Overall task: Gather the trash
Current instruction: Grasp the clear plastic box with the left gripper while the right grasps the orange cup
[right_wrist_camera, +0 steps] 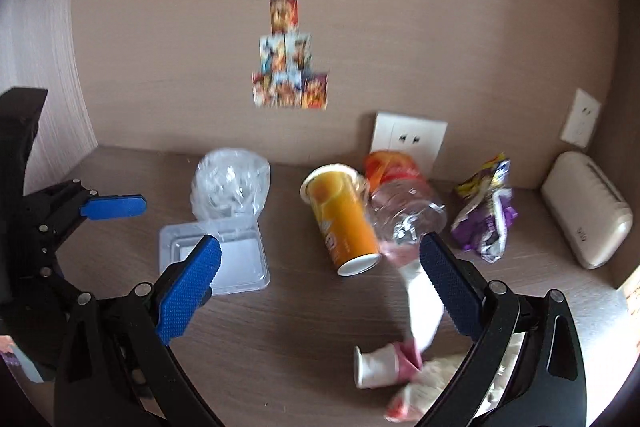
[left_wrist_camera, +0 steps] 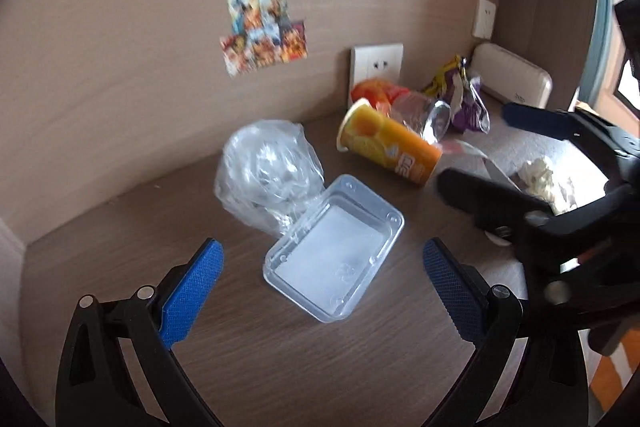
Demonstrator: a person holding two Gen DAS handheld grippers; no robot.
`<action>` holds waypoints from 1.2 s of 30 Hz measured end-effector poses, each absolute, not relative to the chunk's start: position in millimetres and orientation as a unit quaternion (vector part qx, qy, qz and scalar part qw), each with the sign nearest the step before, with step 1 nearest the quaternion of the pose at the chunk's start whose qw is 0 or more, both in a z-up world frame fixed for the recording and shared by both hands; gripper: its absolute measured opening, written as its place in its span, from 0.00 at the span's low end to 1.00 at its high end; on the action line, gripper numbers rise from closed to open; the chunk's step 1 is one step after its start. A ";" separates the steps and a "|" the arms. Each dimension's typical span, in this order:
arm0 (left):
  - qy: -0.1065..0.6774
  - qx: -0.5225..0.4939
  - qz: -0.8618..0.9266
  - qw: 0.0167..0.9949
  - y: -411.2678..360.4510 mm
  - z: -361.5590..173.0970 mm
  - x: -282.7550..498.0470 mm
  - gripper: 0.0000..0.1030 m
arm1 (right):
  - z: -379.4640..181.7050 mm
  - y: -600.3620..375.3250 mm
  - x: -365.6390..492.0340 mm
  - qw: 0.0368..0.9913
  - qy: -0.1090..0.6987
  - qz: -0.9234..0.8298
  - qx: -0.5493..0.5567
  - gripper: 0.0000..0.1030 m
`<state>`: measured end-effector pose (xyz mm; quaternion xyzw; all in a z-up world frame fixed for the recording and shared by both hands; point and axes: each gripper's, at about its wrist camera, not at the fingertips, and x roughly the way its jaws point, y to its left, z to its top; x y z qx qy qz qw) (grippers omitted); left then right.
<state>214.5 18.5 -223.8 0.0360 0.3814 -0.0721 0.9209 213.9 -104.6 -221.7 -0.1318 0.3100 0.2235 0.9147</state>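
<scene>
Clear plastic tray (left_wrist_camera: 334, 249) lies before the gaping left gripper (left_wrist_camera: 322, 289), crumpled bag (left_wrist_camera: 266, 173) touching it. Right gripper (right_wrist_camera: 320, 281) gapes too, above the orange tube (right_wrist_camera: 342, 221) leaning on a bottle (right_wrist_camera: 406, 205).

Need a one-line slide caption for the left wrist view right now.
Left gripper open above a clear plastic tray, with a toppled orange cup and crumpled plastic bag on the wooden desk.

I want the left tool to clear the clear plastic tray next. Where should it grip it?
Probably pinch one long side wall of the clear plastic tray from above, one finger inside. It lies open side up and flat on the desk, and looks about as wide as the left tool opens.
</scene>
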 end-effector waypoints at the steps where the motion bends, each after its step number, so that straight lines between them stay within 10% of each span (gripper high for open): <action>1: 0.387 0.041 -0.076 0.918 19.3 -227.5 218.7 0.95 | -225.0 -102.1 218.9 0.912 0.318 0.226 -0.127 0.96; 18: 0.435 0.033 -0.117 0.892 21.2 -258.8 248.5 0.84 | -267.4 -83.0 286.8 0.888 0.399 0.172 -0.152 0.71; 22: 0.444 0.031 -0.122 0.887 17.3 -262.5 249.8 0.74 | -276.8 -82.9 292.0 0.881 0.414 0.173 -0.152 0.44; 24: 0.440 0.035 -0.118 0.889 14.6 -262.2 248.7 0.59 | -277.7 -83.0 291.5 0.878 0.419 0.176 -0.150 0.43; 36: 0.408 -0.001 -0.097 0.908 10.7 -235.3 223.1 0.58 | -245.0 -107.3 257.1 0.903 0.367 0.198 -0.107 0.39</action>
